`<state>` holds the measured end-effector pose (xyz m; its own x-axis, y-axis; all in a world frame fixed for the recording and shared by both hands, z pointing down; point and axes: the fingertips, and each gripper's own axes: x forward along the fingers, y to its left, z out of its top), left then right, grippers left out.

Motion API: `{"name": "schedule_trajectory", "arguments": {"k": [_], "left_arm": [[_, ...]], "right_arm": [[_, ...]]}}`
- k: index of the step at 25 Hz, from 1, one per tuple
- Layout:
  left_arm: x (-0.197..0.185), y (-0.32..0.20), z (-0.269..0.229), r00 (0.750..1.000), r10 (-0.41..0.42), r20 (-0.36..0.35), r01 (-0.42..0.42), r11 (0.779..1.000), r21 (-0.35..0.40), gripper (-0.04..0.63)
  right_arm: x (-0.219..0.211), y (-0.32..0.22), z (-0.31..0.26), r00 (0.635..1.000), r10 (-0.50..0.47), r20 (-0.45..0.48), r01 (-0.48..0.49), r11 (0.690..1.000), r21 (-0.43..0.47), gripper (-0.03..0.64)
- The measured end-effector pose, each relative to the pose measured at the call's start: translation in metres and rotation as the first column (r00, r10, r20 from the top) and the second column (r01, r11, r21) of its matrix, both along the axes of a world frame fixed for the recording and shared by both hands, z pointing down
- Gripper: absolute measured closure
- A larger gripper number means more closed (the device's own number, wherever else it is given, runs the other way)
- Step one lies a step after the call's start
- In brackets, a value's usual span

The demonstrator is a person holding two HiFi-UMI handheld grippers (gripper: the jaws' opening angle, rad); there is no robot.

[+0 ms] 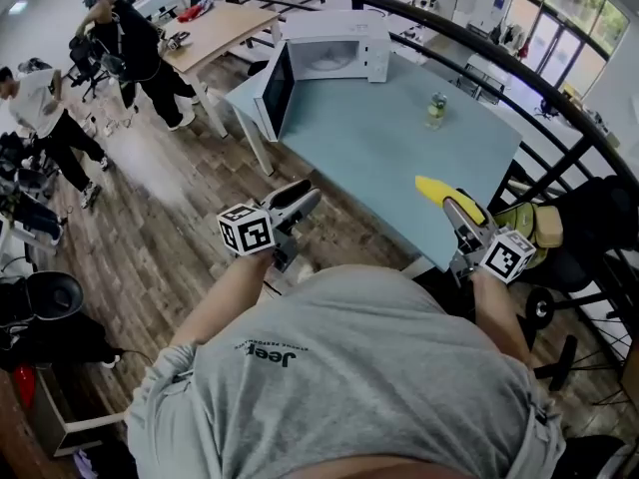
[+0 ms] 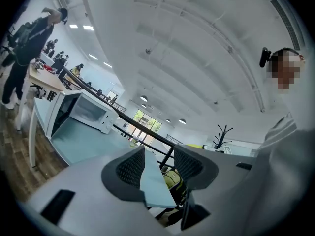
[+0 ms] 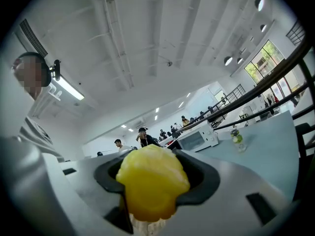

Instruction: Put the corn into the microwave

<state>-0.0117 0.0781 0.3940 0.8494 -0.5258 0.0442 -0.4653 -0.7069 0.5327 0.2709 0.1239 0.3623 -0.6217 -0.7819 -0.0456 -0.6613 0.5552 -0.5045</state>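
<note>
Closest to me, the right gripper (image 1: 451, 206) has its jaws clamped on the corn (image 1: 433, 189). In the right gripper view I see the yellow cob pressed between the two dark pads. From the head view, the corn sticks out past the jaw tips, over the near edge of the light-blue table (image 1: 379, 163).

The left gripper (image 1: 305, 201) is level with it on the other side. Its jaws stand apart with nothing between them, and it hangs above the wooden floor (image 1: 180, 257) just off the table's near left edge.

Farther along the tabletop, toward the right side, a small bottle (image 1: 436, 110) stands upright. At the far left corner sits the white microwave (image 1: 334, 50), well apart from the corn, with its door (image 1: 276, 90) swung open to the left. Behind the table a dark railing (image 1: 519, 68) curves past. Off to the left, two people (image 1: 135, 48) stand near a wooden desk (image 1: 215, 28).
</note>
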Motion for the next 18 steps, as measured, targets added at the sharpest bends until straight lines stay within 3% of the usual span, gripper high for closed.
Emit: {"name": "schedule_trajectory", "arguments": {"k": [9, 18], "left_arm": [[-0.055, -0.138, -0.005, 0.991, 0.130, 0.007, -0.130, 0.991, -0.005, 0.397], [-0.088, -0.214, -0.008, 0.972, 0.236, 0.008, -0.236, 0.972, -0.001, 0.397]], "right_arm": [[-0.080, -0.122, -0.020, 0.997, 0.078, 0.017, -0.078, 0.997, 0.008, 0.360], [-0.129, -0.201, -0.018, 0.989, 0.143, 0.023, -0.143, 0.989, -0.024, 0.360]]}}
